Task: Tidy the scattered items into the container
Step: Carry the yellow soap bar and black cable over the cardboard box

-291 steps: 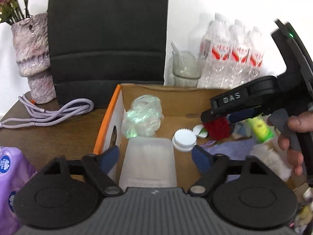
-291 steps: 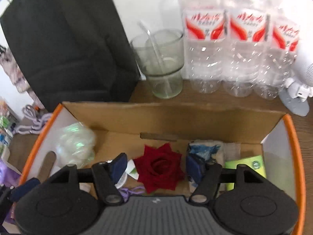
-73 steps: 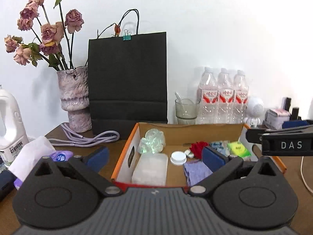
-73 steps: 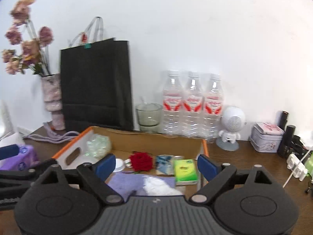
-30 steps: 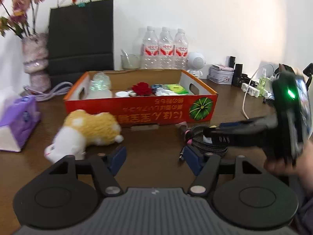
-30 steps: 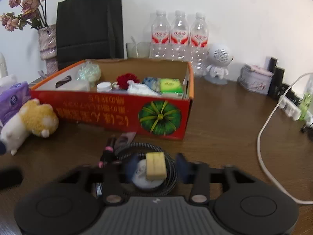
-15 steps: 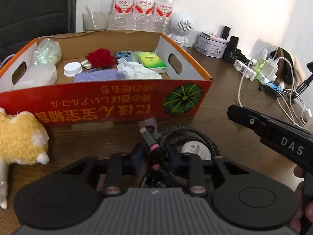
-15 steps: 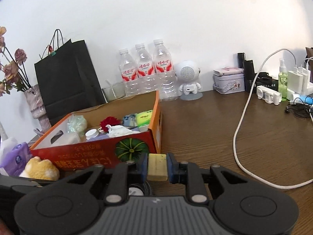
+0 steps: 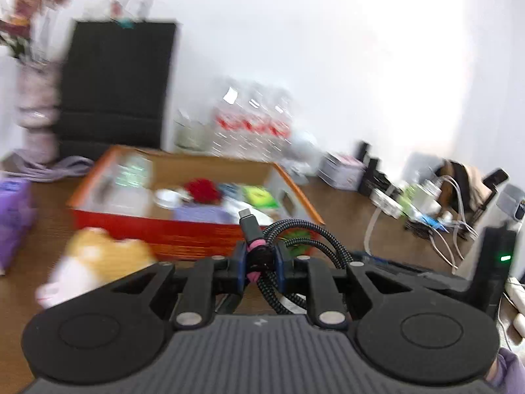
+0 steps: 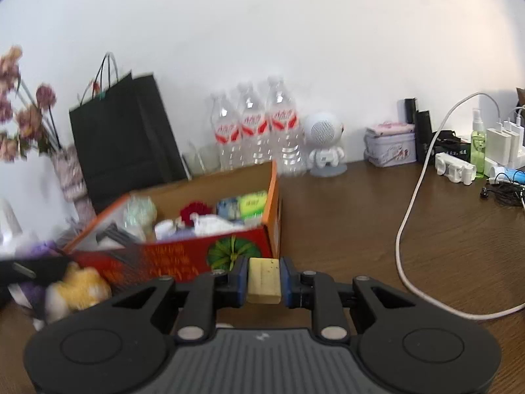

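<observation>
My left gripper [image 9: 260,264] is shut on a black braided cable [image 9: 305,233] with a pink band and holds it lifted in front of the red-and-orange cardboard box [image 9: 193,233]. My right gripper [image 10: 263,280] is shut on a small tan block [image 10: 263,279], held above the table near the box's front right corner [image 10: 262,229]. The box holds a red rose [image 10: 196,210], a green packet [image 10: 252,206], a white cap and other items. A yellow-and-white plush toy [image 9: 98,259] lies on the table left of the box and also shows in the right wrist view [image 10: 77,290].
A black paper bag [image 10: 124,138], a vase of dried roses [image 9: 32,124], three water bottles [image 10: 256,124], a white robot figure [image 10: 325,144] and a tin [image 10: 390,147] stand along the wall. A white cord [image 10: 413,216] and chargers lie at right. A purple tissue pack [image 9: 13,216] sits at left.
Both grippers have risen from the table. The left has lifted the braided cable clear. The right still holds the tan block and has moved a little towards the box.
</observation>
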